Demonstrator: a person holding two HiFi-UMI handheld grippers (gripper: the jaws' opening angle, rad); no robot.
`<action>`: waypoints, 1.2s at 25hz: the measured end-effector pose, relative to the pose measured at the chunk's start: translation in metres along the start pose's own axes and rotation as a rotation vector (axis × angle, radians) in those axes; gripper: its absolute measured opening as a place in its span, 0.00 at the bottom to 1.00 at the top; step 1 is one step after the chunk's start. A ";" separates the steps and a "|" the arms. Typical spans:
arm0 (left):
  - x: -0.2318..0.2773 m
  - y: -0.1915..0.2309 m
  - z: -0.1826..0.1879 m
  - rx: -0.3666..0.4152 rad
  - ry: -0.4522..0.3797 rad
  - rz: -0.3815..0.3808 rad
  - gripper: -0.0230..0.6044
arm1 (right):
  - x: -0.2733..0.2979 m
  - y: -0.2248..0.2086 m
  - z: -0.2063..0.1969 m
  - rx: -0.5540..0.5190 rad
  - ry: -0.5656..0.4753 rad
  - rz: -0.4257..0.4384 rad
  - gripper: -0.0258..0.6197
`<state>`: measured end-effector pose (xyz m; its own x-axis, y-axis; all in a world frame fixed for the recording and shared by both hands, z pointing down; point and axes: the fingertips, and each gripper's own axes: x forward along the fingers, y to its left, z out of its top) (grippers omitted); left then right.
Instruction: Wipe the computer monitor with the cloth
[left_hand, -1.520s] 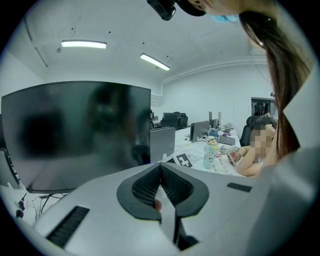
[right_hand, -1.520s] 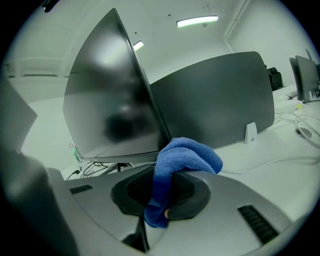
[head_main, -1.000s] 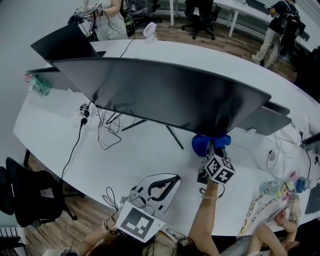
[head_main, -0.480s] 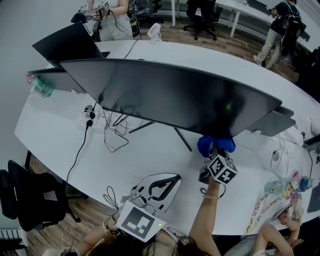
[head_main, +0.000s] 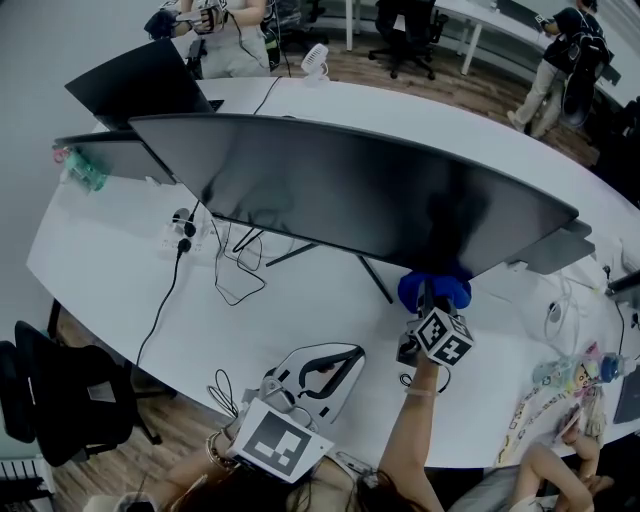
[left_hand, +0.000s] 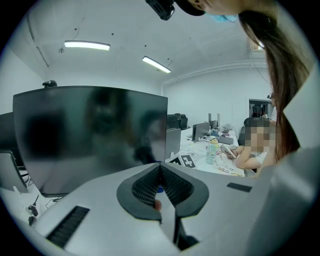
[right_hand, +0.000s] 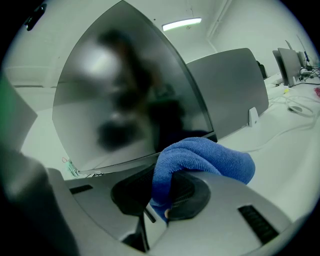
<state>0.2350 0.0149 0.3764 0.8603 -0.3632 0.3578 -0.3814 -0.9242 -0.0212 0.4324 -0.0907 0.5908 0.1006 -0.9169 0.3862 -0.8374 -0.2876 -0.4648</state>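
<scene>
While right tool (right_hand: 161, 197) clamps cloth (right_hand: 205, 157), dark monitor (head_main: 350, 190) — near.

cloth (head_main: 432, 290): top hidden under monitor (head_main: 350, 190) edge | monitor reflections: too blurred to tell

We see a wide curved monitor (head_main: 350, 190), screen dark, upright. Blue cloth (right_hand: 200, 160) is bunched and pinched in the right gripper (right_hand: 159, 202) at the monitor's lower right edge. We can't confirm contact.
</scene>
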 end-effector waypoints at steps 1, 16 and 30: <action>-0.001 0.002 0.000 -0.001 0.000 0.001 0.05 | 0.001 0.002 -0.001 -0.003 0.003 0.000 0.13; -0.017 0.027 -0.006 -0.007 -0.013 0.007 0.05 | 0.014 0.029 -0.012 -0.012 0.009 0.005 0.13; -0.031 0.051 -0.012 -0.028 -0.018 0.012 0.05 | 0.024 0.054 -0.023 -0.032 0.025 0.008 0.13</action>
<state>0.1844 -0.0197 0.3758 0.8614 -0.3769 0.3405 -0.4010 -0.9161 0.0005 0.3769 -0.1215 0.5932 0.0805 -0.9118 0.4026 -0.8551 -0.2707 -0.4422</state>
